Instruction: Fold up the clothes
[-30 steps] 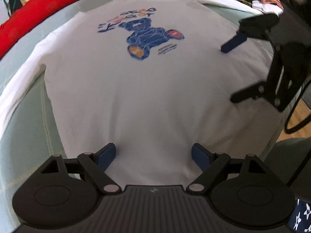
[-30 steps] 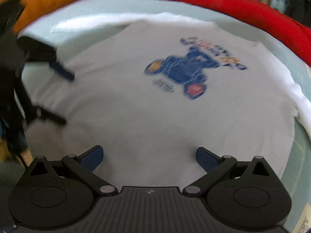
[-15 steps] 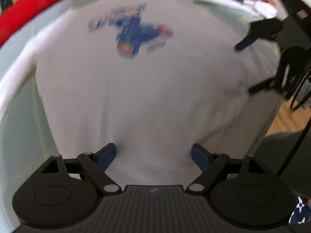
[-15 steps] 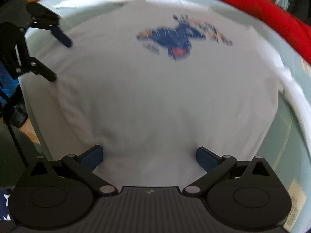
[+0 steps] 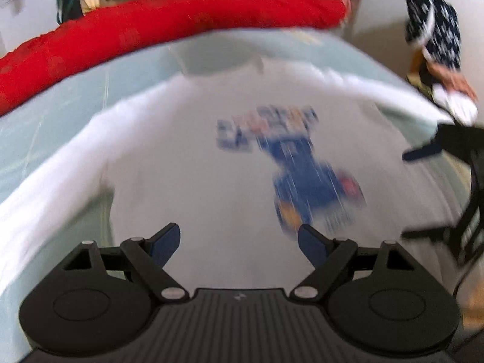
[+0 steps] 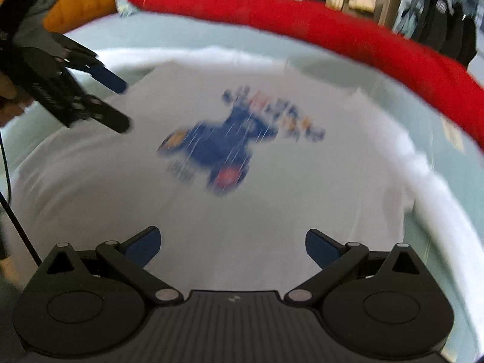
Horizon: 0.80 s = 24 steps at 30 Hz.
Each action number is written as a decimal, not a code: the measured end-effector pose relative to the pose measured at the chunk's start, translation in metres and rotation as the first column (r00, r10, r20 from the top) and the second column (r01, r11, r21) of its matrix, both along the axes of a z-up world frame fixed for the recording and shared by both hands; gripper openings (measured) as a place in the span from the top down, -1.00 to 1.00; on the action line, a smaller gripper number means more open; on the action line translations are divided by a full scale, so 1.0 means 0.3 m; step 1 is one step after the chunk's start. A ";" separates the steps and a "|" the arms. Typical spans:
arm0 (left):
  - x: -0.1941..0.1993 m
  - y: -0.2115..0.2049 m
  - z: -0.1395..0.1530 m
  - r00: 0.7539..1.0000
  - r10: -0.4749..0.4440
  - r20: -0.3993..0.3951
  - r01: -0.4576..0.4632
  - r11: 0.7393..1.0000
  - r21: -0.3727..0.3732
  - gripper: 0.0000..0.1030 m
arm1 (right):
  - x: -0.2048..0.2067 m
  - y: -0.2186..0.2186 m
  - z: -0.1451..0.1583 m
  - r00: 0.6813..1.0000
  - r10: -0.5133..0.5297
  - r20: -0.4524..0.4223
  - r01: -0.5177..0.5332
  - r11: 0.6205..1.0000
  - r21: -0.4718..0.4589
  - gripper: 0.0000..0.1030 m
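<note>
Lying flat on the bed [image 5: 45, 139], print side up, the T-shirt [image 5: 187, 181] sits just below the red blanket [image 5: 151, 27]; both claws hover over it, the left claw [image 5: 239, 242] and right claw [image 6: 231, 246] spread wide, holding nothing. Folding well probably means each claw pinching a sleeve edge beside the print [image 6: 220, 145], then carrying it evenly inward.

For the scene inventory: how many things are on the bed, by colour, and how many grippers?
White T-shirt with blue print: 1
Red bedding roll: 1
Pale green bed sheet: 1
Grippers: 2, left gripper and right gripper, both open
Total: 5
</note>
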<state>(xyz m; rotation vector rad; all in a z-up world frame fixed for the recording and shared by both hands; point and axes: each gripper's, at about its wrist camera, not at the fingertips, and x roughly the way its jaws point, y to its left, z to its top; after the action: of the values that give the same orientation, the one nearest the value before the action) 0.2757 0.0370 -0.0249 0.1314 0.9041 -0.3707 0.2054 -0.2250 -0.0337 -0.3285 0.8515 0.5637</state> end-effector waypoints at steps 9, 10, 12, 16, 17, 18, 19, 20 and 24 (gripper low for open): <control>0.192 0.003 -0.102 0.981 0.193 -0.029 -0.193 0.981 -0.015 -0.65 | 0.208 -0.003 -0.080 0.977 -0.180 -0.118 0.189 0.980 0.063 -1.00; 0.180 0.005 -0.112 0.980 0.195 -0.024 -0.196 0.981 -0.011 -0.66 | 0.209 -0.002 -0.085 0.973 -0.197 -0.122 0.207 0.976 0.069 -1.00; 0.145 0.009 -0.119 0.981 0.193 -0.015 -0.193 0.981 -0.006 -0.67 | 0.209 0.000 -0.093 0.964 -0.229 -0.133 0.240 0.968 0.077 -1.00; 0.059 0.020 -0.117 0.978 0.205 -0.032 -0.205 0.979 0.007 -0.69 | 0.205 0.008 -0.100 0.961 -0.239 -0.137 0.249 0.967 0.061 -1.00; 0.037 0.022 -0.116 0.978 0.207 -0.037 -0.207 0.978 0.010 -0.69 | 0.206 0.010 -0.099 0.961 -0.238 -0.141 0.248 0.967 0.055 -1.00; 0.016 0.024 -0.114 0.977 0.208 -0.042 -0.208 0.978 0.013 -0.69 | 0.205 0.010 -0.096 0.960 -0.239 -0.146 0.249 0.967 0.054 -1.00; -0.002 0.024 -0.111 0.977 0.208 -0.046 -0.208 0.978 0.014 -0.69 | 0.210 0.015 -0.099 0.959 -0.240 -0.150 0.251 0.967 0.053 -1.00; -0.015 0.021 -0.106 0.977 0.208 -0.043 -0.208 0.978 0.015 -0.69 | 0.211 0.017 -0.100 0.959 -0.240 -0.152 0.250 0.967 0.050 -1.00; -0.037 0.008 -0.086 0.980 0.200 -0.008 -0.200 0.980 0.000 -0.69 | 0.211 0.024 -0.103 0.958 -0.243 -0.152 0.252 0.967 0.040 -1.00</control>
<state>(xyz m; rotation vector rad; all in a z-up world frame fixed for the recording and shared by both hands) 0.2647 0.0395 -0.0508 0.0374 0.9158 -0.1841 0.2687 -0.2178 -0.0644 -0.1239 0.9991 0.3810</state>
